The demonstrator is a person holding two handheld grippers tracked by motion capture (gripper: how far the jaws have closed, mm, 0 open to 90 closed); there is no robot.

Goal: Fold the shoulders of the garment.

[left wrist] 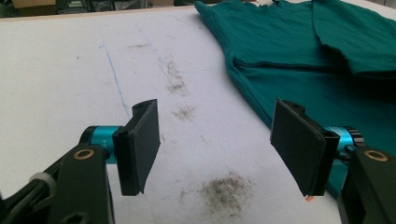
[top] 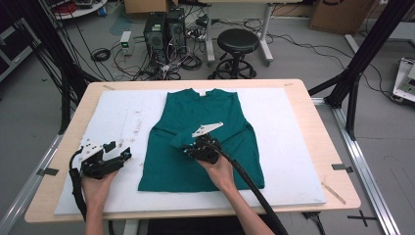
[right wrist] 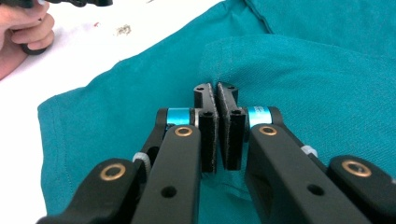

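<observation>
A teal T-shirt (top: 205,117) lies flat on the white board (top: 293,147), collar at the far side. Its left sleeve (top: 178,140) is folded inward over the body. My right gripper (top: 188,149) is over that folded sleeve. In the right gripper view its jaws (right wrist: 215,91) stand pressed together, pinching the sleeve's hemmed edge (right wrist: 243,60). My left gripper (top: 125,155) rests on the bare board left of the shirt. In the left gripper view its jaws (left wrist: 215,140) stand wide apart with nothing between them, and the shirt's (left wrist: 303,51) side lies just beyond the right jaw.
The board sits on a wooden table (top: 313,110); grey smudges (left wrist: 224,189) mark it near my left gripper. Beyond the table are a black stool (top: 238,41), computer towers (top: 164,29) and loose cables. Black frame posts (top: 362,54) stand at the right.
</observation>
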